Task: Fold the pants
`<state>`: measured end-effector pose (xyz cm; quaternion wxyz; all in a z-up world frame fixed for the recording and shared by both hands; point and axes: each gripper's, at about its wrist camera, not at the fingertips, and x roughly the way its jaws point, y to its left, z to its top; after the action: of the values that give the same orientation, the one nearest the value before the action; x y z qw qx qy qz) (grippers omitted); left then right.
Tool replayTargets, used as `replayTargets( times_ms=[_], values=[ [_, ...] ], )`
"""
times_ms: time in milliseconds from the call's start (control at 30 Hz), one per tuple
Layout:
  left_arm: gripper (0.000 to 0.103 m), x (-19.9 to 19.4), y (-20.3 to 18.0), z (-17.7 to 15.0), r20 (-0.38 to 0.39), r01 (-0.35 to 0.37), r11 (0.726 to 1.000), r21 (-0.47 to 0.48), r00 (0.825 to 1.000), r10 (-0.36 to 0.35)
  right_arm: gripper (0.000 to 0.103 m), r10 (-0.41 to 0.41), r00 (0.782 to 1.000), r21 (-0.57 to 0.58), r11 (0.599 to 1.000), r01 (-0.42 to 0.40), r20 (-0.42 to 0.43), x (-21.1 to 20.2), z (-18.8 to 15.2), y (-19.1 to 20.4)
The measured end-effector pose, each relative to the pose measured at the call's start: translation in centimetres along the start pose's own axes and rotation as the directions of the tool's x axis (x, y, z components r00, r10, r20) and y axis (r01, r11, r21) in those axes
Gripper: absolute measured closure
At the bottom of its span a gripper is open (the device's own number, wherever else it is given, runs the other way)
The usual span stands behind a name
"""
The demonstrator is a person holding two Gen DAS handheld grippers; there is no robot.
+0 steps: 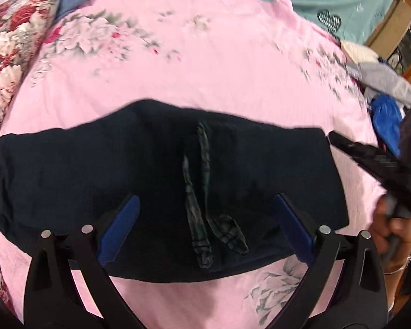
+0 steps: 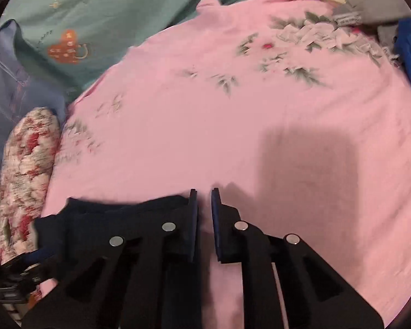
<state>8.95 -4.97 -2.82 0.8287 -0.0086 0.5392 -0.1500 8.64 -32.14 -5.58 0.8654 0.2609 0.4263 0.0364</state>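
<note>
Left wrist view: my left gripper [image 1: 205, 219] hangs above the dark navy pants [image 1: 96, 175], its two blue-padded fingers [image 1: 120, 227] spread wide apart with nothing pinched between them. The pants lie folded into a broad band across the near part of the pink floral bedspread [image 1: 205, 63], directly beneath and just beyond the fingers. A plaid drawstring [image 1: 202, 192] runs down the middle of the cloth, between the two pads, its loose ends lying near the garment's near edge. At the right edge of the pants my right gripper [image 1: 370, 159] reaches in from the side, its tip at the garment's far right corner; whether it touches the cloth cannot be told from here. My right hand [image 1: 394, 227] grasps its handle.

Right wrist view: my right gripper [image 2: 204, 205] has its fingers drawn almost together, a narrow slit of pink bedspread [image 2: 260, 137] showing between them and no cloth caught there. The pants [image 2: 117, 213] lie just to the left of the fingertips, their edge passing behind the left finger. A floral pillow [image 2: 27, 181] lies well to the left, beside a teal sheet [image 2: 96, 13]; loose clothes [image 2: 375, 11] are heaped at the far right.
</note>
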Motion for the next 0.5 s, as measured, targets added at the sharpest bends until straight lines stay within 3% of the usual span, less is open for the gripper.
replayTargets(
  times_ms=[33, 133, 200, 267, 300, 333, 433, 500],
  values=[
    [0.004, 0.2, 0.0, -0.3, -0.006, -0.005, 1.000, 0.010, 1.000, 0.005, 0.089, 0.080, 0.997, 0.013, 0.997, -0.080, -0.021, -0.4, -0.2, 0.1],
    [0.004, 0.8, 0.8, -1.0, -0.025, -0.040, 0.999, 0.011, 0.999, 0.040, 0.085, 0.194, 0.981, -0.036, 0.980, -0.194, -0.020, -3.2, -1.6, 1.0],
    [0.004, 1.5, 1.9, -1.5, -0.050, -0.063, 0.998, -0.006, 0.997, 0.063, 0.075, 0.261, 0.957, -0.072, 0.960, -0.271, -0.122, -2.9, -3.0, 1.9],
    [0.003, 2.2, 3.1, -1.8, -0.079, -0.053, 0.998, -0.029, 0.996, 0.050, 0.079, 0.178, 0.961, -0.121, 0.971, -0.206, -0.212, -1.5, -4.8, 2.3],
    [0.002, 2.3, 3.7, -2.1, -0.084, -0.034, 0.999, -0.041, 0.996, 0.031, 0.087, 0.099, 0.971, -0.168, 0.976, -0.137, -0.218, -0.8, -5.7, 2.1],
    [0.002, 2.0, 4.2, -2.4, -0.067, -0.010, 0.999, -0.041, 0.998, 0.007, 0.097, 0.090, 0.976, -0.180, 0.976, -0.126, -0.200, -1.1, -6.1, 1.7],
    [0.002, 1.2, 4.9, -3.0, -0.048, -0.005, 0.998, -0.060, 0.999, 0.002, 0.096, 0.120, 0.971, -0.100, 0.985, -0.144, -0.207, -2.2, -6.0, 0.4],
    [0.002, 0.8, 4.7, -3.2, -0.041, -0.018, 0.998, -0.059, 0.999, 0.015, 0.093, 0.082, 0.980, -0.140, 0.984, -0.108, -0.183, -3.4, -5.6, 1.1]
  ],
)
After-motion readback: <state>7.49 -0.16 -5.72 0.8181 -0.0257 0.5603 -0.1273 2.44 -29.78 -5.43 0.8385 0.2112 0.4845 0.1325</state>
